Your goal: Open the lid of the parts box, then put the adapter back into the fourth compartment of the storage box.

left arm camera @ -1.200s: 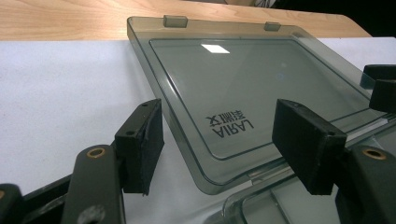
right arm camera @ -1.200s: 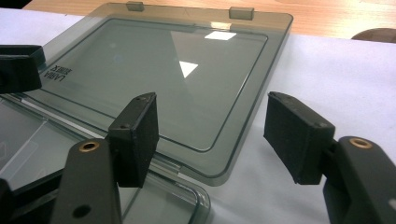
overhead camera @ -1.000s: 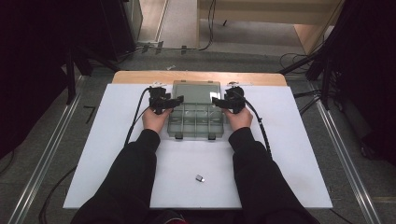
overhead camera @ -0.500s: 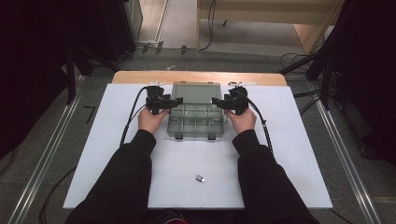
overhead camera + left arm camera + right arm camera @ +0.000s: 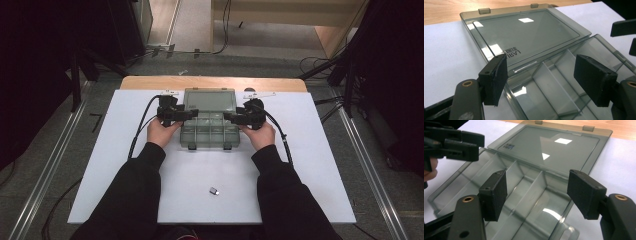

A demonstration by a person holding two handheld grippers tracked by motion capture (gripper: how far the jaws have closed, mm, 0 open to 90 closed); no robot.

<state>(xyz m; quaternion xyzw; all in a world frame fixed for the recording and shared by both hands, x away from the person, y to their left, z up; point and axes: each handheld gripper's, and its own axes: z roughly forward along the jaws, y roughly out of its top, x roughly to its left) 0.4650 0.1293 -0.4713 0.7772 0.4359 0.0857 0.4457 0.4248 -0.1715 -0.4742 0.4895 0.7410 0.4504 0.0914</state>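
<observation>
Left gripper (image 5: 186, 116) at the left end of the clear compartment box (image 5: 210, 129), jaws spread wide, pads (image 5: 496, 78) clear of the plastic, nothing gripped. Box mid-table on the white board (image 5: 115, 165), lid (image 5: 210, 100) folded flat behind it toward the wooden edge (image 5: 210, 83), dividers visible inside. Right gripper (image 5: 231, 118) at the right end, jaws likewise wide apart above the compartments, pads (image 5: 585, 192) touching nothing. Small metal piece (image 5: 214, 190) lying near the front, well apart from the box, between the sleeves.

The box (image 5: 529, 42) is clear, shiny, smooth plastic. The pads (image 5: 496, 77) look black and dull. The table (image 5: 320, 150) is smooth white.
</observation>
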